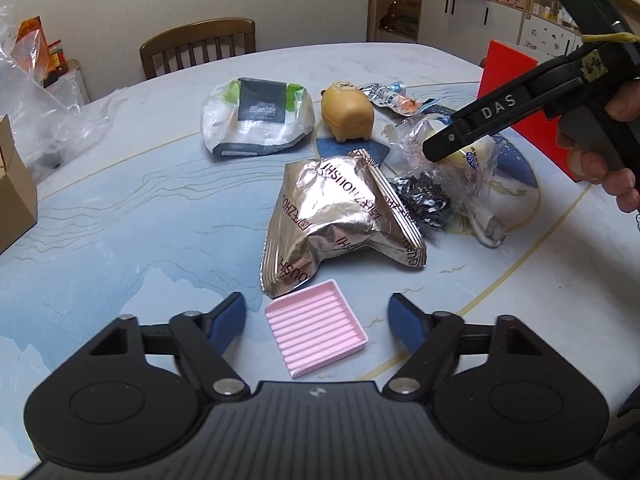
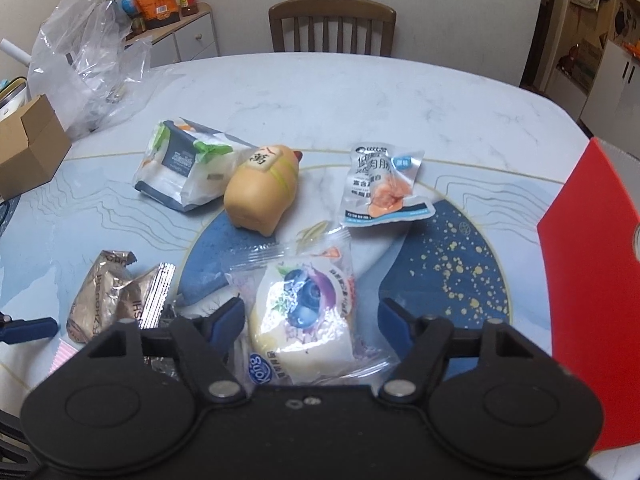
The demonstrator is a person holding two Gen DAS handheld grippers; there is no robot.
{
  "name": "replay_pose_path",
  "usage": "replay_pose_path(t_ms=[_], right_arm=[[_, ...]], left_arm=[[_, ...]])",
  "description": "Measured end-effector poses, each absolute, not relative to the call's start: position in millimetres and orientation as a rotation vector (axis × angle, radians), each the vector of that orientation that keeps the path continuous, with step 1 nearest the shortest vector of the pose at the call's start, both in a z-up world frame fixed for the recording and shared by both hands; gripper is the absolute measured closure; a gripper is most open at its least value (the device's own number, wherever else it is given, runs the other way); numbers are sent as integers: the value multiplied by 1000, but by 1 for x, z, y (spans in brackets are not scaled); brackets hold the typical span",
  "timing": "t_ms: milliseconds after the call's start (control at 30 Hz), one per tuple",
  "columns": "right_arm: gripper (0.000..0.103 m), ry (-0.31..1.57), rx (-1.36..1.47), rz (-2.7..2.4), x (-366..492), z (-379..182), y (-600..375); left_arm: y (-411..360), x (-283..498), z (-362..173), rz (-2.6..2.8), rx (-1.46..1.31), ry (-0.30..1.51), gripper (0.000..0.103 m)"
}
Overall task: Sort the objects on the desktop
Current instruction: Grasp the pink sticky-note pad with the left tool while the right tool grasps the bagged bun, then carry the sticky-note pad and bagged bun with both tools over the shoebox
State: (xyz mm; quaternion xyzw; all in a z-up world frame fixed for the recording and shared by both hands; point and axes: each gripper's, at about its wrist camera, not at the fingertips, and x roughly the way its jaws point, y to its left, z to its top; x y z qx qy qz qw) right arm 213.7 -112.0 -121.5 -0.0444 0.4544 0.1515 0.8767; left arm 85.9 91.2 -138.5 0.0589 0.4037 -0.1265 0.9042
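Two tools gape: left over pink tray, right around blueberry bun.

A pink ribbed tray lies flat near the front of the bench. Behind it a crumpled silver foil bag is spread, with what seems to be a dark scrubber beside it. A blueberry bun in clear wrap, a tan pig toy, a white bread pack and a chicken snack pouch are scattered further back.

Ridged pink tray, silver foil bag, red board.
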Motion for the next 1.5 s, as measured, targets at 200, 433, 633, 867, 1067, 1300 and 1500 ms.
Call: replay_pose_path(t_ms=[200, 433, 633, 867, 1067, 1300, 1500], right_arm=[[42, 957, -94, 336, 213, -122, -109], [50, 957, -79, 335, 212, -118, -113], [50, 944, -59, 323, 207, -110, -120], [51, 934, -34, 301, 193, -100, -130], [51, 918, -5, 278, 177, -88, -140], [51, 916, 7, 252, 157, -80, -152], [51, 917, -5, 240, 144, -73, -164]], left_arm=[[96, 82, -137, -277, 108, 832, 34], [96, 81, -138, -279, 124, 820, 46], [99, 83, -136, -262, 116, 822, 59], [100, 83, -135, -263, 102, 826, 61], [103, 79, -132, -273, 79, 821, 61], [102, 74, -126, -285, 62, 816, 61], [91, 70, -115, -292, 55, 801, 61]])
